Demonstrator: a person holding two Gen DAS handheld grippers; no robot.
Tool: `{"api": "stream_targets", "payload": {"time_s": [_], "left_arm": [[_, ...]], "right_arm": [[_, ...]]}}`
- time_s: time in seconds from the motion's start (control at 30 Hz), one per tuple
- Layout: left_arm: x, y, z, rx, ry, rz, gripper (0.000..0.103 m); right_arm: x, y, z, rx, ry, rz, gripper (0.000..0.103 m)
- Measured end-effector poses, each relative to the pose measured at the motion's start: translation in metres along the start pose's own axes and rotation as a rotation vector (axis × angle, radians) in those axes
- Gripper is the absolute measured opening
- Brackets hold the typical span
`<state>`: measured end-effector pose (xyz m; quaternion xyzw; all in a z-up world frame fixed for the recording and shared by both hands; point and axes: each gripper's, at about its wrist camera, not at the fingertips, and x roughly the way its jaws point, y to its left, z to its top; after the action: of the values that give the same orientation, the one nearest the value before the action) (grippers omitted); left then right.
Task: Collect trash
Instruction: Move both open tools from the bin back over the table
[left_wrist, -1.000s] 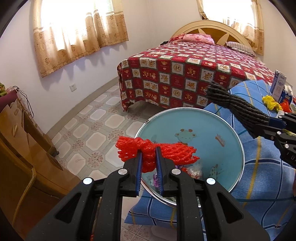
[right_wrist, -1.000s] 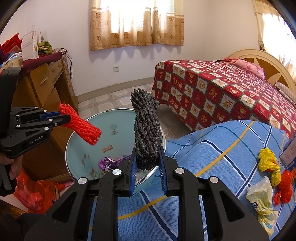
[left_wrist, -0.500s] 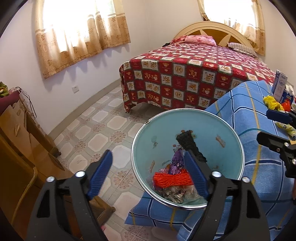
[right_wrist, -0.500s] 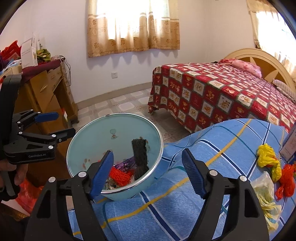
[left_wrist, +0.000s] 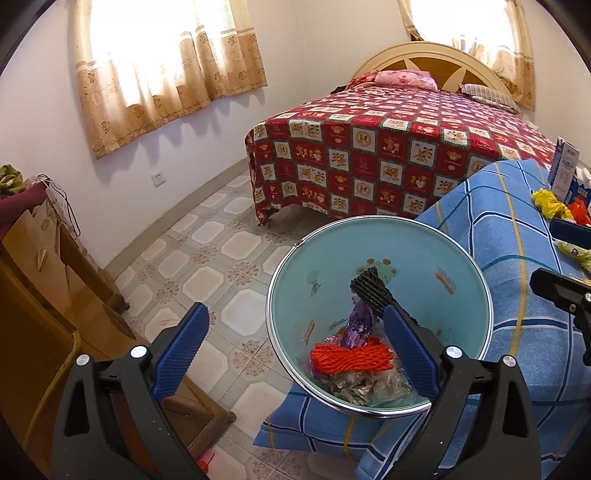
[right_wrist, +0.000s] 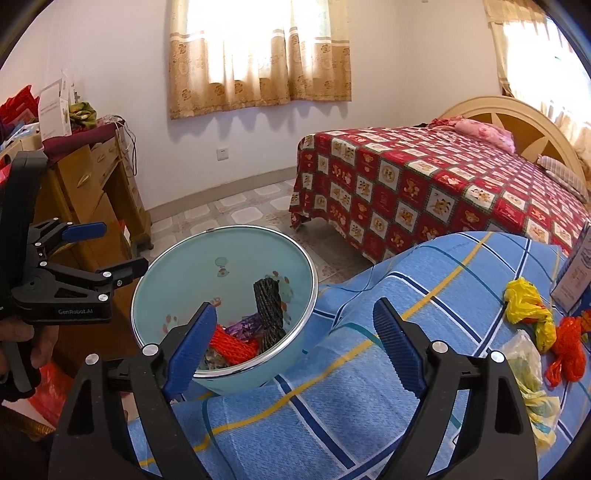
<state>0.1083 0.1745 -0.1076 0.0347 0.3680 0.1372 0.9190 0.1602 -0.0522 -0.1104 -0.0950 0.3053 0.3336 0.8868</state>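
A light blue bin (left_wrist: 424, 258) (right_wrist: 221, 251) with a metal rim stands against the blue checked blanket (right_wrist: 406, 387). Inside it lie a red foam net (left_wrist: 351, 360) (right_wrist: 229, 345), a black foam net (left_wrist: 369, 290) (right_wrist: 269, 306) leaning on the wall, a purple wrapper (left_wrist: 356, 325) and other scraps. My left gripper (left_wrist: 293, 321) (right_wrist: 123, 246) hovers over the bin's near-left rim, jaws opening, nothing between them. My right gripper (right_wrist: 295, 314) (left_wrist: 546, 251) hangs over the bin's right rim and the blanket, jaws opening and empty.
On the blanket to the right lie a yellow bag (right_wrist: 528, 306), an orange net (right_wrist: 567, 350), a pale plastic bag (right_wrist: 528, 376) and a white-blue box (right_wrist: 576, 273). A wooden dresser (left_wrist: 44, 295) stands left, a red-quilted bed (left_wrist: 388, 147) behind, tiled floor (left_wrist: 207, 266) between.
Both grippers went from shut to wide open. The red net left my left gripper and the black net left my right gripper; both now lie in the bin.
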Motion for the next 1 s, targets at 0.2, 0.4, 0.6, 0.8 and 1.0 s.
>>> {"api": "stream_targets", "payload": {"time_s": [0.2, 0.4, 0.6, 0.8, 1.0], "left_arm": [[0.003, -0.007, -0.005, -0.006, 0.021, -0.021, 0.097], [0.006, -0.041, -0.02, 0.053, 0.059, -0.089, 0.097], [0.001, -0.076, -0.023, 0.112, 0.04, -0.142, 0.097], [-0.007, -0.108, -0.006, 0.129, 0.001, -0.191, 0.097], [-0.014, -0.151, 0.006, 0.175, -0.044, -0.242, 0.097]], "right_arm": [[-0.006, -0.004, -0.004, 0.011, -0.003, -0.019, 0.086], [-0.016, -0.015, -0.009, 0.038, -0.005, -0.053, 0.087], [-0.043, -0.038, -0.026, 0.072, 0.001, -0.133, 0.087], [-0.079, -0.077, -0.052, 0.172, 0.001, -0.24, 0.087], [-0.114, -0.119, -0.083, 0.3, 0.011, -0.367, 0.087]]}}
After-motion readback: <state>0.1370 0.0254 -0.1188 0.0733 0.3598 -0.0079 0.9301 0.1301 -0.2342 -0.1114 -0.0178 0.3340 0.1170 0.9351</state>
